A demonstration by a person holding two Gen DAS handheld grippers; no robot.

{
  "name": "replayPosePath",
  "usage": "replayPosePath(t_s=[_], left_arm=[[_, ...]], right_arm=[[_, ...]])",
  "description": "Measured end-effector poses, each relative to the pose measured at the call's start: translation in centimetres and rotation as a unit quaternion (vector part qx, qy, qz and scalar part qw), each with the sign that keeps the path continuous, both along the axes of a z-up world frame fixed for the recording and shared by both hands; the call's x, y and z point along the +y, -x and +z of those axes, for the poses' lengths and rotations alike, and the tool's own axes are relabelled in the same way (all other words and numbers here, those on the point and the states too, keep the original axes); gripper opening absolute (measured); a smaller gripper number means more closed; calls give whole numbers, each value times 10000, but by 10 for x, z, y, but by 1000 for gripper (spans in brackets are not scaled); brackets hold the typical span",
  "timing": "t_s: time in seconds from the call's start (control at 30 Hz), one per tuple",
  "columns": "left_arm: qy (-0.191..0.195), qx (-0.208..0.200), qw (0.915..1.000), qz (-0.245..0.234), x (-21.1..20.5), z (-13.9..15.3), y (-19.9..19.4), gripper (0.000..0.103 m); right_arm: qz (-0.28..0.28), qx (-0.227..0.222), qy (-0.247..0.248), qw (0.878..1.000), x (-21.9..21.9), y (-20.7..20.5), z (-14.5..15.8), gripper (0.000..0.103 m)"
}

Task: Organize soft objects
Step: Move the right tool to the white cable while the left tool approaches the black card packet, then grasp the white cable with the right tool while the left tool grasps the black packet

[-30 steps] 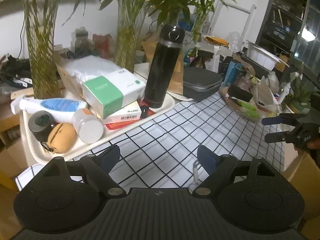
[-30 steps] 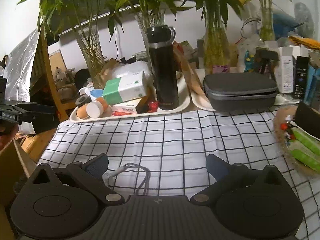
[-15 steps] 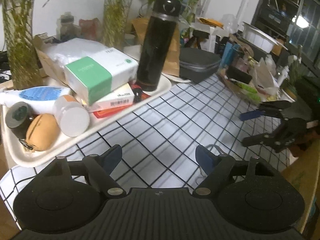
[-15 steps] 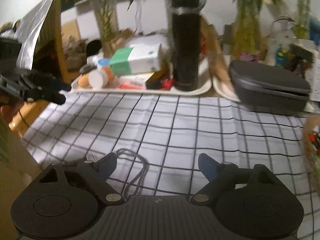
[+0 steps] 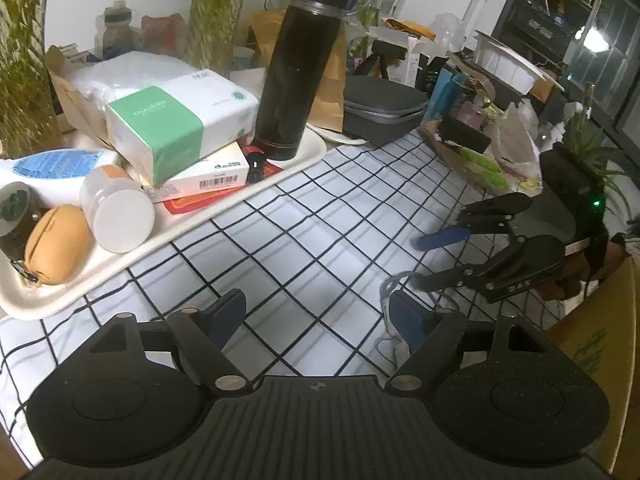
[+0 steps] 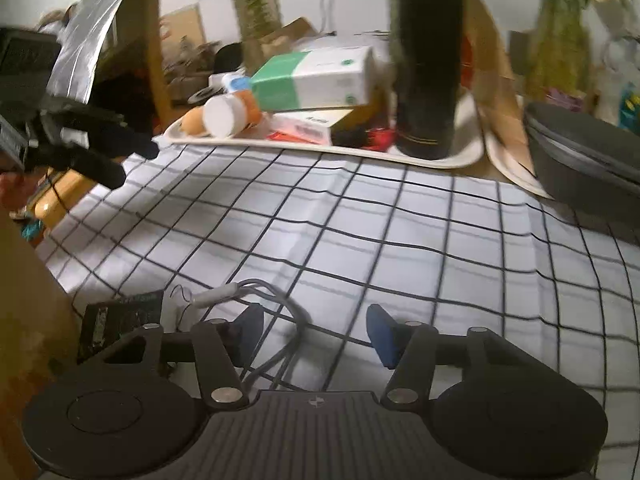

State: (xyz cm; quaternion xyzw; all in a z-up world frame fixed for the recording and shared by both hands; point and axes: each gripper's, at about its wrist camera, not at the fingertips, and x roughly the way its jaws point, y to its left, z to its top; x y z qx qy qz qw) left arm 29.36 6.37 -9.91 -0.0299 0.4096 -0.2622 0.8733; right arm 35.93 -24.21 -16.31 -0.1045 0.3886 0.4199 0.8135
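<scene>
A grey looped cable (image 6: 276, 312) with a white plug lies on the checked tablecloth (image 6: 360, 232), between and just ahead of my right gripper (image 6: 316, 330), which is open and low over it. The cable also shows in the left wrist view (image 5: 394, 286) beside my right gripper (image 5: 428, 258). My left gripper (image 5: 316, 316) is open and empty above the cloth (image 5: 312, 232). A white tray (image 5: 168, 236) holds a green-and-white tissue pack (image 5: 176, 128), a tan soft pouch (image 5: 56, 244), a white bottle (image 5: 116, 208) and a black flask (image 5: 300, 64).
A grey zip case (image 5: 384, 108) stands behind the tray. A basket of clutter (image 5: 480, 148) sits at the far right. A small dark box (image 6: 120, 320) lies by the cable. A cardboard box (image 5: 596, 344) stands at the table's near right edge. Bamboo plants line the back.
My right gripper has moved forward and down over the cable. My left gripper has shifted closer to the cloth and turned right, so the right gripper looms larger in its view.
</scene>
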Motion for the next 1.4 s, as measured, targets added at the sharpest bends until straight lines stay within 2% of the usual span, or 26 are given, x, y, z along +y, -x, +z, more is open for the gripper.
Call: replayPosePath(t_s=[0.13, 0.2, 0.27, 0.3, 0.5, 0.7, 0.9, 0.93, 1.0, 1.07, 1.13, 1.23, 1.4], left_arm=[[72, 159, 9998, -111, -3, -8, -6, 77], [164, 293, 9992, -194, -4, -13, -9, 70], [288, 426, 9981, -341, -6, -17, -12, 69], [337, 473, 9974, -422, -7, -19, -13, 68], [541, 816, 9900, -1021, -19, -32, -18, 60], [792, 1134, 9793, -1476, -26, -43, -25, 58], [753, 1078, 9796, -1519, -27, -41, -26, 58], [756, 1082, 9796, -1516, -27, -41, -27, 58], [775, 1101, 9801, -1456, -26, -40, -28, 59], [789, 1142, 9802, -1413, -24, -41, -29, 59], [741, 1154, 9808, -1387, -24, -42, -30, 59], [643, 1159, 9818, -1361, -25, -42, -31, 59], [170, 1257, 9829, -1331, -29, -30, -41, 60]], right_arm=[[220, -146, 270, 9993, 12, 2, -7, 46], [296, -332, 394, 9982, 17, 5, -7, 38], [263, -377, 436, 9980, 15, 4, -6, 5], [164, -412, 506, 9977, 14, 2, -6, 5], [-625, -480, 750, 9941, -7, -10, -5, 4], [-783, -653, 1112, 9886, -16, -11, -5, 4], [-856, -418, 890, 9915, -28, -12, 0, 5], [-814, -398, 810, 9926, -29, -11, 1, 7], [-642, -323, 562, 9958, -29, -8, 6, 18], [-487, -236, 322, 9980, -27, -7, 9, 41], [-364, -216, 221, 9989, -24, -4, 11, 43], [-333, -227, 339, 9986, -17, -4, 9, 44], [-624, -273, 570, 9960, -16, -12, 2, 44]])
